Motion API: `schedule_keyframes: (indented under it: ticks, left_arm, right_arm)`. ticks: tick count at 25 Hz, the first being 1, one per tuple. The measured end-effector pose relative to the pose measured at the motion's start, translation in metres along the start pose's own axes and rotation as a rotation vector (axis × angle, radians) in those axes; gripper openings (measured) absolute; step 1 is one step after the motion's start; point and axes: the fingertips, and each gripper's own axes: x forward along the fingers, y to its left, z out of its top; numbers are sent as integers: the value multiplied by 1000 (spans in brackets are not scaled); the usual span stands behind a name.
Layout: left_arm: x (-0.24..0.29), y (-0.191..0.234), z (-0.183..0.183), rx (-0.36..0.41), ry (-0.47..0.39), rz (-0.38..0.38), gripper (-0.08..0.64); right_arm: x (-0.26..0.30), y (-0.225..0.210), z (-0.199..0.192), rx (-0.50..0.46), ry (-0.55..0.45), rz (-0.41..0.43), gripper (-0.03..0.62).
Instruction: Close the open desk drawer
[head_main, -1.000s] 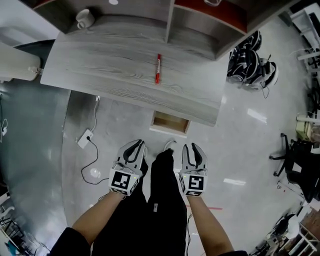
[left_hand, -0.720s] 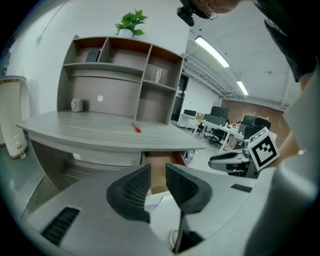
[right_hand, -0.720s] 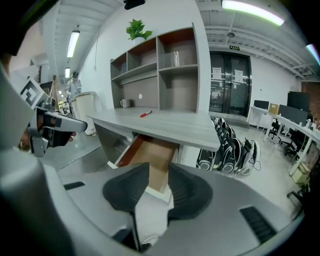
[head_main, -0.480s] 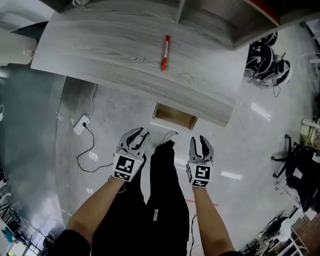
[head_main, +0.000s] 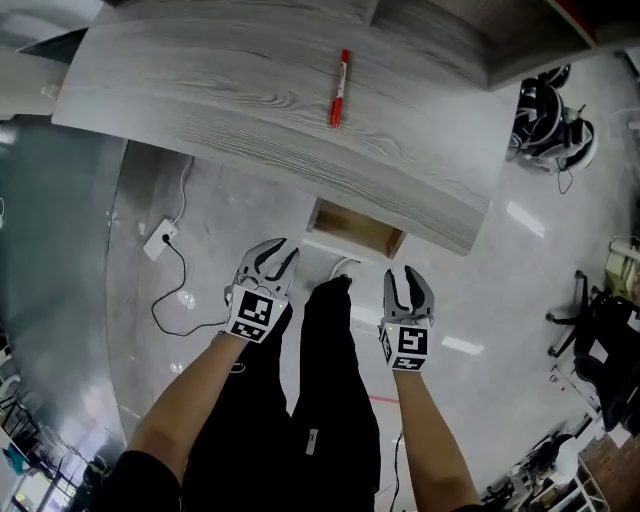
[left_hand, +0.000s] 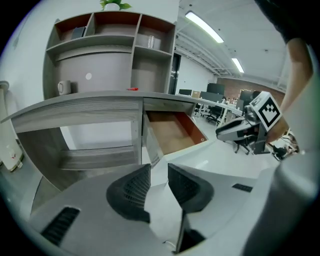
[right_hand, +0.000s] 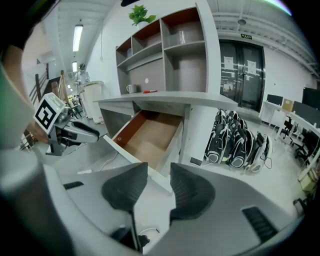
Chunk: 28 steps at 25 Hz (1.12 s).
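a pale glossy floor (head_main: 480, 330) fills most of the head view. across the top of it runs the grey wood-grain surface (head_main: 250, 90) of the desk. in the right gripper view a shelf unit (right_hand: 175, 50) with open compartments stands on the back of that surface. the person stands in front of the desk in black trousers (head_main: 325, 400), both forearms reaching forward.

the drawer (head_main: 352, 229) is open under the right part of the surface. it juts out toward the person, its brown bottom bare and its white front panel nearest the feet. the left gripper view shows it ahead and to the right (left_hand: 172, 132), and the right gripper view shows it ahead and to the left (right_hand: 147, 137).

black bags (head_main: 548, 125) lie in a heap on the floor to the right of the desk.

the left gripper (head_main: 279, 252) hangs near the drawer's left front corner, apart from it. its jaws stand apart with nothing between them (left_hand: 159, 172). the right gripper (head_main: 407, 280) hangs near the right front corner, also clear of the panel. its jaws have just been opening, and the gap between them holds nothing (right_hand: 159, 172).

a white power strip (head_main: 160, 240) with a dark cable lies on the floor under the desk's left side. a red marker (head_main: 340, 88) lies on the surface, well behind the drawer. a white mug (left_hand: 63, 87) stands at the back left.
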Motion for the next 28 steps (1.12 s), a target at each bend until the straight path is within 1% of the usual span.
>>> schedule_keyframes:
  ticks: [3, 6, 11, 14, 18, 19, 22, 23, 25, 28]
  left_arm:
    - [10, 1, -12, 30, 28, -22, 115]
    - [12, 8, -19, 18, 60, -10, 115]
    - [22, -1, -27, 18, 79, -23, 115]
    - [27, -1, -20, 18, 69, -19, 115]
    - [35, -2, -17, 21, 71, -13, 115]
    - [37, -1, -17, 27, 75, -11, 115]
    - [42, 2, -16, 45, 79, -7, 115]
    - [43, 1, -17, 48, 81, -9, 115]
    - [44, 1, -18, 45, 83, -14, 115]
    - [46, 3, -15, 21, 80, -9, 115]
  right_arm:
    - [4, 2, -4, -17, -15, 13, 141]
    - [8, 8, -5, -25, -43, 28, 141]
    - [3, 7, -7, 23, -68, 48, 141]
    - [5, 14, -11, 42, -54, 67, 141]
    - [16, 22, -24, -1, -5, 98, 152]
    - [20, 20, -24, 4, 1, 92, 153]
    - [31, 11, -23, 80, 7, 81, 161]
    - [33, 11, -24, 90, 10, 83, 163]
    - [36, 13, -29, 77, 25, 88, 163]
    - [41, 17, -32, 65, 37, 95, 163]
